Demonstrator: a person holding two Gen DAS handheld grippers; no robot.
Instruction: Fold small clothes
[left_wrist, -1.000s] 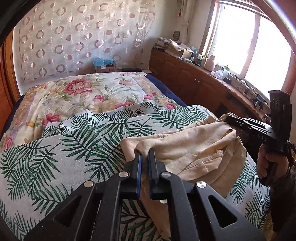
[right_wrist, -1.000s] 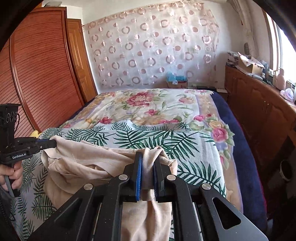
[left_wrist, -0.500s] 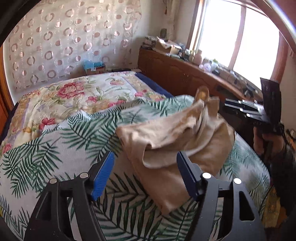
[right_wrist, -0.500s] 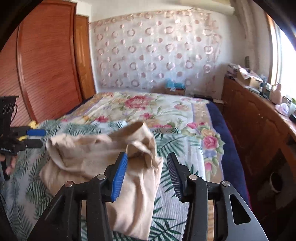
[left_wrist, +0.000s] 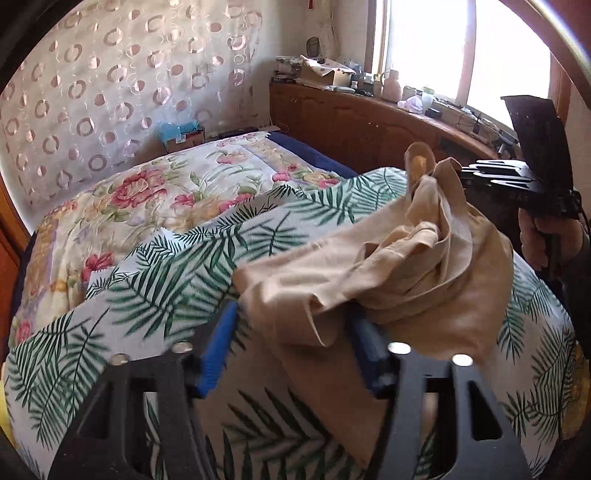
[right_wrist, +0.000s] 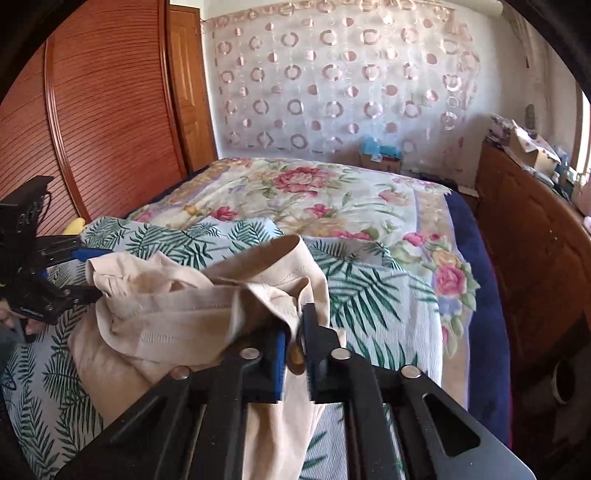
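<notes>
A crumpled beige garment (left_wrist: 399, 266) lies bunched on the palm-leaf sheet (left_wrist: 155, 273) that covers the near part of the bed (right_wrist: 325, 192). The right tongs (right_wrist: 293, 345) are pinched together on a fold of its cloth, lifting one edge into a raised loop. The left tongs (left_wrist: 291, 343) stand wide apart, with a corner of the garment drooping between the blue pads (left_wrist: 218, 339); whether the far pad touches the cloth is hard to tell through the blur.
</notes>
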